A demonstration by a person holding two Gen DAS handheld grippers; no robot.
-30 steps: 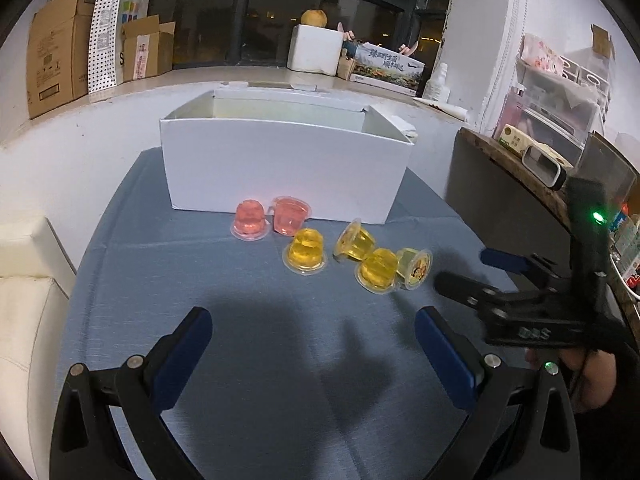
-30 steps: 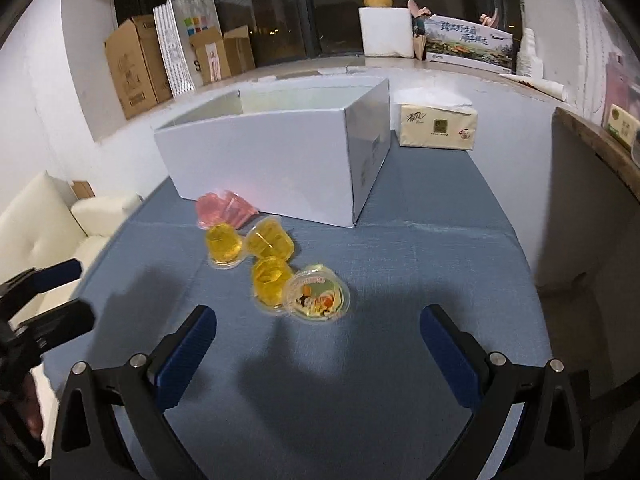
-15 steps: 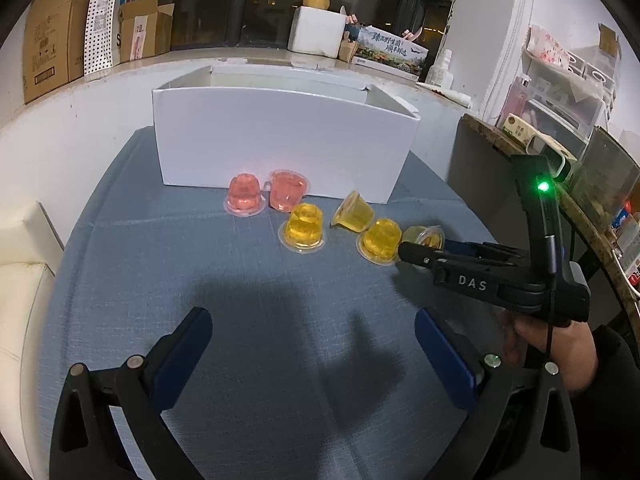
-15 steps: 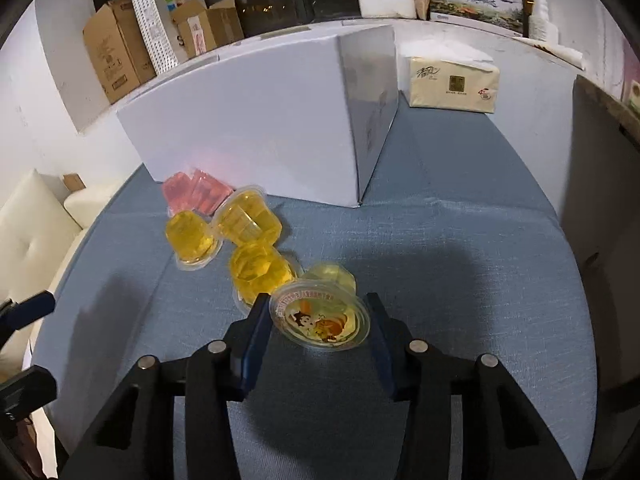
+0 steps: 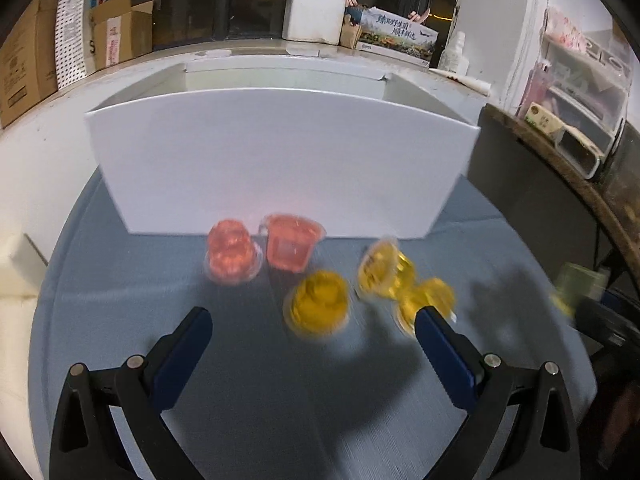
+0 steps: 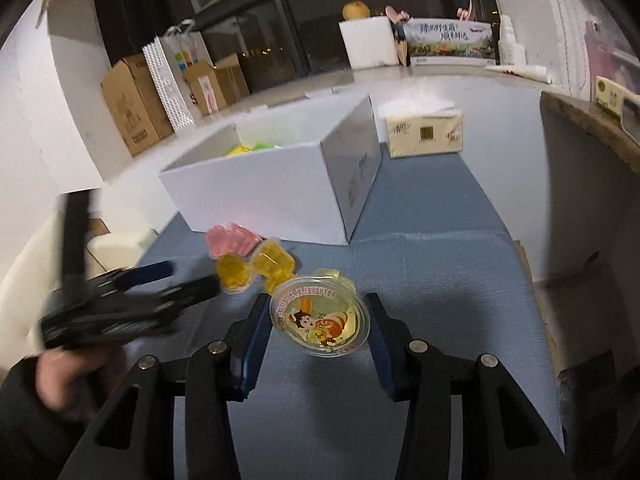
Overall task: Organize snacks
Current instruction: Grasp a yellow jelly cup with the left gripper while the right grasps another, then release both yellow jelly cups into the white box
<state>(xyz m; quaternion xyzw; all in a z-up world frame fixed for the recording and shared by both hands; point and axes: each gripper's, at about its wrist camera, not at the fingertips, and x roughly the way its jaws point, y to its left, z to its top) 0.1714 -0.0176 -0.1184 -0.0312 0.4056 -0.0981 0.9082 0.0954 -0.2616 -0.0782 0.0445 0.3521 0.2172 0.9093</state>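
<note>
My right gripper (image 6: 319,322) pinches the pale yellow jelly cup (image 6: 320,320) by its side walls just under the foil lid, holding it in front of the white box (image 6: 280,184), clear of the blue tablecloth (image 6: 432,272). I judge it light, with thin, slick plastic that would dent if squeezed hard, so the rim is the best place to grip. My left gripper (image 5: 312,336) is spread wide around the orange jelly cup (image 5: 318,304) in front of the box.

Pink jelly cups (image 5: 234,256) and blurred, seemingly yellow cups (image 5: 318,304) front the white box (image 5: 280,160).
</note>
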